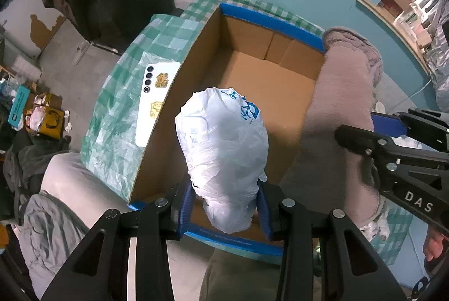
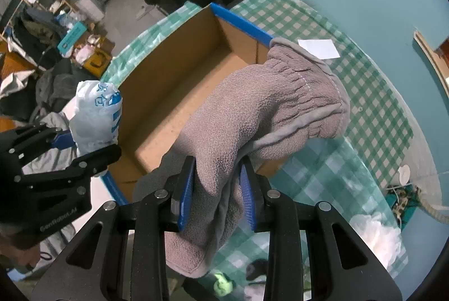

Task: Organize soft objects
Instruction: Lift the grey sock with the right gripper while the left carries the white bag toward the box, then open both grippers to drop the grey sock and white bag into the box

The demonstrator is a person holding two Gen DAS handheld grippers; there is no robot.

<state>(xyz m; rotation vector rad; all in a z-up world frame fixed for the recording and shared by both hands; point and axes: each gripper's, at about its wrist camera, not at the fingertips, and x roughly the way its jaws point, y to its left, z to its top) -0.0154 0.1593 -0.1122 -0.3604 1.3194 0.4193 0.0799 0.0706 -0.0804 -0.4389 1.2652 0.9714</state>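
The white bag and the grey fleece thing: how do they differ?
The bag is thin, crinkly white plastic with blue print; the fleece is thick, fuzzy grey cloth with a stitched, gathered cuff. The bag is bunched into a compact bundle, while the fleece droops long and limp. The left gripper holds the bag, the right gripper the fleece. Both are soft and held over the open cardboard box.

Crumpled white plastic bag (image 1: 224,152), grey fleece garment (image 2: 252,115), both above open cardboard box (image 1: 269,82)
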